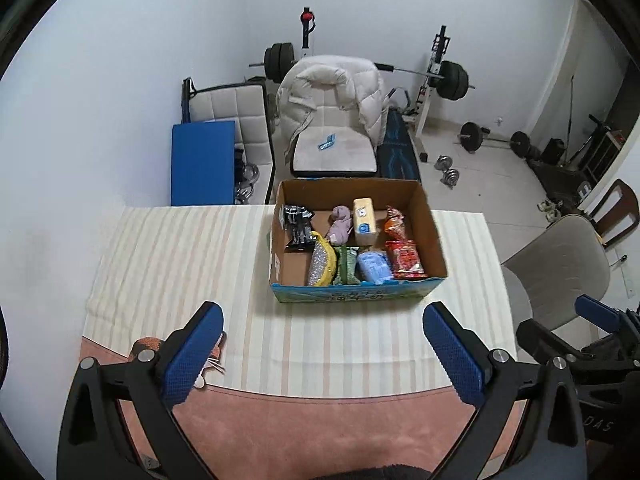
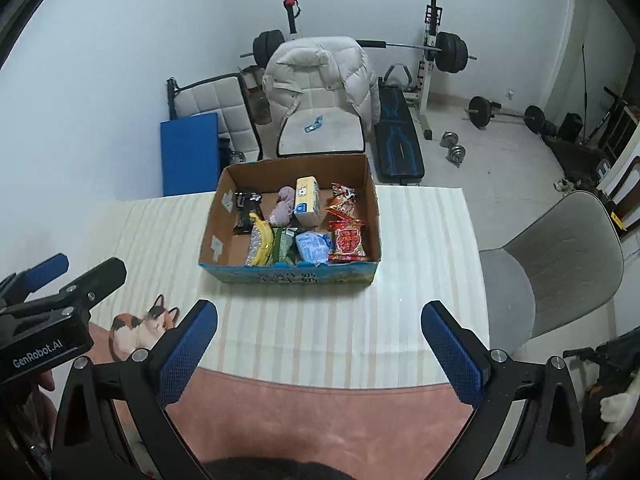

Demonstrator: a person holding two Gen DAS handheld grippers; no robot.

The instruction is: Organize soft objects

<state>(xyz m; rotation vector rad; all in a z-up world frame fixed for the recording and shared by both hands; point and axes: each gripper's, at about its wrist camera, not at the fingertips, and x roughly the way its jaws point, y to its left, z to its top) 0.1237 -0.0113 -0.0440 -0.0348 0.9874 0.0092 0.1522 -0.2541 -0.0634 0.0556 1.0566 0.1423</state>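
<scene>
An open cardboard box (image 1: pixel 434 236) (image 2: pixel 372 216) stands on the striped cloth at the table's far side. It holds several soft packets: a black pouch (image 1: pixel 297 227), a purple cloth (image 1: pixel 340 224), a yellow pack (image 1: pixel 365 222), a yellow mesh pouch (image 1: pixel 322 266), a green packet (image 1: pixel 347 266), a blue tissue pack (image 1: pixel 375 267) and red snack bags (image 1: pixel 404 258). My left gripper (image 1: pixel 322 356) is open and empty, well short of the box. My right gripper (image 2: pixel 320 354) is open and empty too. A cat-shaped soft toy (image 2: pixel 140 330) lies at the cloth's near left corner.
The table has a striped cloth (image 1: pixel 172 264) and a pink mat (image 1: pixel 320 428) at the near edge. A grey chair (image 2: pixel 560 264) stands to the right. A chair with a white jacket (image 1: pixel 332 92), a blue mat and weights stand behind the table.
</scene>
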